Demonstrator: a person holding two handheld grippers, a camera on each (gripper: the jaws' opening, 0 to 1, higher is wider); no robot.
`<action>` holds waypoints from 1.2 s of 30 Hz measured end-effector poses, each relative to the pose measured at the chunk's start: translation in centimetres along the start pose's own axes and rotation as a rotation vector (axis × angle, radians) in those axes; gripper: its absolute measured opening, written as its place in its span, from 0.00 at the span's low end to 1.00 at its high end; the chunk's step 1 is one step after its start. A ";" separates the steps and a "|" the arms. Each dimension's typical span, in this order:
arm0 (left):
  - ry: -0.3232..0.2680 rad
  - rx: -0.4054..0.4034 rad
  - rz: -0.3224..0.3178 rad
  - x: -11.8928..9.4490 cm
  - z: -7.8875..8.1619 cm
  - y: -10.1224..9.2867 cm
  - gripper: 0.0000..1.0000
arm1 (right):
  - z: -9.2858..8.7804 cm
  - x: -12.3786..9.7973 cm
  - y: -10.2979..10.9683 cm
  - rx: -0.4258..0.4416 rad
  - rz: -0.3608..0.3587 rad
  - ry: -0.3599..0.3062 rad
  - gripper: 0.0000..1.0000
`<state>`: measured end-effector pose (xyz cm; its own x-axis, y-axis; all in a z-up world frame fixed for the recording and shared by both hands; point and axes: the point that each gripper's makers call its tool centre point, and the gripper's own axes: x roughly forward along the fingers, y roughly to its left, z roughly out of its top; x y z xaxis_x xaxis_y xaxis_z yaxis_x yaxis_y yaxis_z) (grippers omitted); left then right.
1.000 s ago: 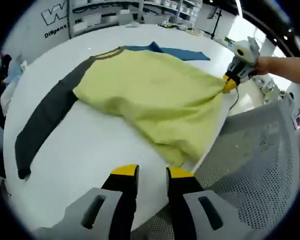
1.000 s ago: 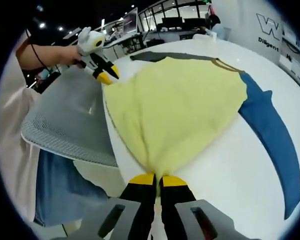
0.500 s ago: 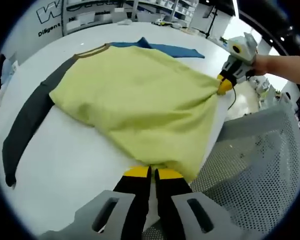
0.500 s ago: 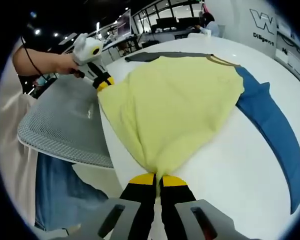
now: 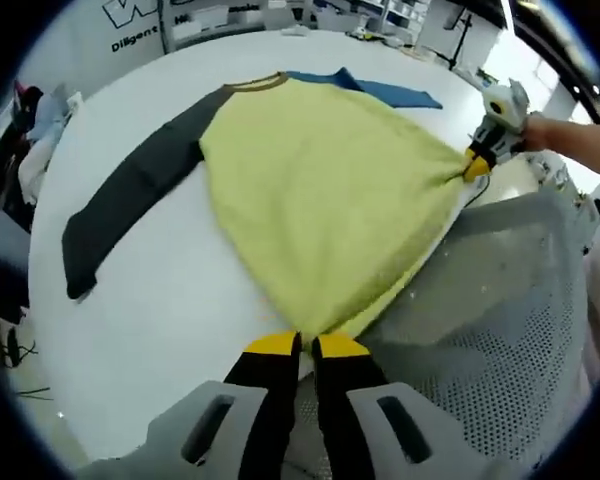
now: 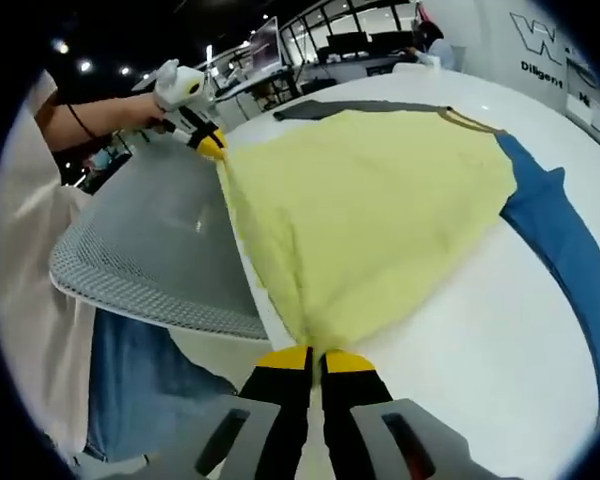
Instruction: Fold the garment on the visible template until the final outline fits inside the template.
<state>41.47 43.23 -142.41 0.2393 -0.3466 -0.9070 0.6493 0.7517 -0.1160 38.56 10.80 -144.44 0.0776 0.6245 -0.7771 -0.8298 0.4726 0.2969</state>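
Note:
A long-sleeved shirt with a yellow-green body [image 5: 330, 190] lies spread on the white table [image 5: 160, 300]. One sleeve is dark grey [image 5: 130, 205], the other blue [image 5: 380, 88]. My left gripper [image 5: 305, 345] is shut on one corner of the bottom hem at the table's near edge. My right gripper [image 6: 313, 358] is shut on the other hem corner. The hem runs stretched between them. From the left gripper view, the right gripper [image 5: 475, 168] shows at the far right, a hand behind it. In the right gripper view, the left gripper [image 6: 212, 148] pinches the yellow-green body [image 6: 370, 210] at upper left.
A grey mesh chair [image 5: 500, 320] stands against the table's edge below the hem, also as the mesh chair [image 6: 150, 260]. A person's jeans [image 6: 140, 390] are beside it. Clutter lies past the table at the left [image 5: 35, 120]. Shelves and desks stand far behind.
My left gripper moved to the near hem corner and shut on it. Both grippers have since drawn the hem taut along the table's edge; the shirt body lies flatter.

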 end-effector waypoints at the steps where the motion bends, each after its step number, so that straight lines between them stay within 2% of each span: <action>1: 0.006 0.007 0.010 0.2 -0.1 0.3 0.15 | -0.1 -0.1 0.0 0.005 0.002 0.004 0.00; 2: 0.020 -0.012 0.043 0.3 -0.4 1.0 0.18 | -0.2 -0.4 0.2 0.021 0.016 0.008 0.00; 3: 0.012 -0.019 0.046 0.2 -0.2 1.3 0.20 | -0.3 -0.7 0.4 0.023 0.025 0.018 0.00; 5: -0.014 -0.041 0.078 -0.1 0.3 2.7 0.22 | -0.7 -1.5 0.3 0.013 0.021 0.039 0.00; 7: -0.035 -0.051 0.118 -0.5 0.9 4.7 0.24 | -0.5 -2.5 -0.5 0.024 -0.007 0.030 0.00; 9: -0.058 -0.064 0.158 -1.0 1.9 6.6 0.25 | 0.1 -3.4 -2.1 0.059 -0.054 -0.011 0.00; 12: -0.091 -0.058 0.184 -1.3 3.9 9.0 0.26 | 0.9 -4.5 -4.7 0.108 -0.116 -0.049 0.05; 14: -0.094 -0.024 0.207 -1.1 5.5 10.7 0.28 | 1.7 -5.2 -7.4 0.116 -0.193 -0.082 0.10; 15: -0.109 0.000 0.224 -0.9 6.8 11.9 0.30 | 1.9 -5.6 -9.1 0.102 -0.240 -0.076 0.12; 16: -0.117 0.010 0.229 -0.8 7.3 12.3 0.31 | 2.3 -5.9 -10.3 0.099 -0.272 -0.081 0.13; 17: -0.134 0.027 0.232 -0.6 8.6 13.2 0.31 | 2.8 -6.2 -11.7 0.110 -0.309 -0.105 0.14; 19: -0.140 0.051 0.236 -0.1 10.3 14.6 0.32 | 3.6 -6.6 -14.3 0.145 -0.357 -0.133 0.18; 20: -0.144 0.064 0.242 0.4 11.5 15.9 0.33 | 4.4 -7.0 -16.3 0.148 -0.401 -0.151 0.20; 22: -0.160 0.066 0.229 0.9 13.7 16.9 0.33 | 5.3 -7.5 -19.5 0.175 -0.456 -0.165 0.23; 24: -0.171 0.078 0.228 1.5 16.0 17.9 0.35 | 6.5 -7.9 -22.3 0.139 -0.510 -0.173 0.26; 26: -0.170 0.083 0.223 2.1 17.5 19.5 0.37 | 7.2 -7.6 -23.8 0.157 -0.506 -0.171 0.28; 28: -0.170 0.105 0.217 2.9 19.2 20.3 0.37 | 7.6 -7.4 -25.6 0.138 -0.521 -0.136 0.29; 31: -0.162 0.131 0.198 3.9 20.9 20.5 0.38 | 8.4 -6.7 -28.1 0.140 -0.519 -0.120 0.31; 36: -0.158 0.151 0.139 5.9 23.3 20.2 0.41 | 9.6 -6.0 -30.4 0.122 -0.503 -0.102 0.34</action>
<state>72.82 43.34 -140.69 0.4362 -0.3384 -0.8338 0.7001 0.7098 0.0782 68.68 -1.33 -143.49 0.5079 0.3563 -0.7843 -0.6066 0.7944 -0.0319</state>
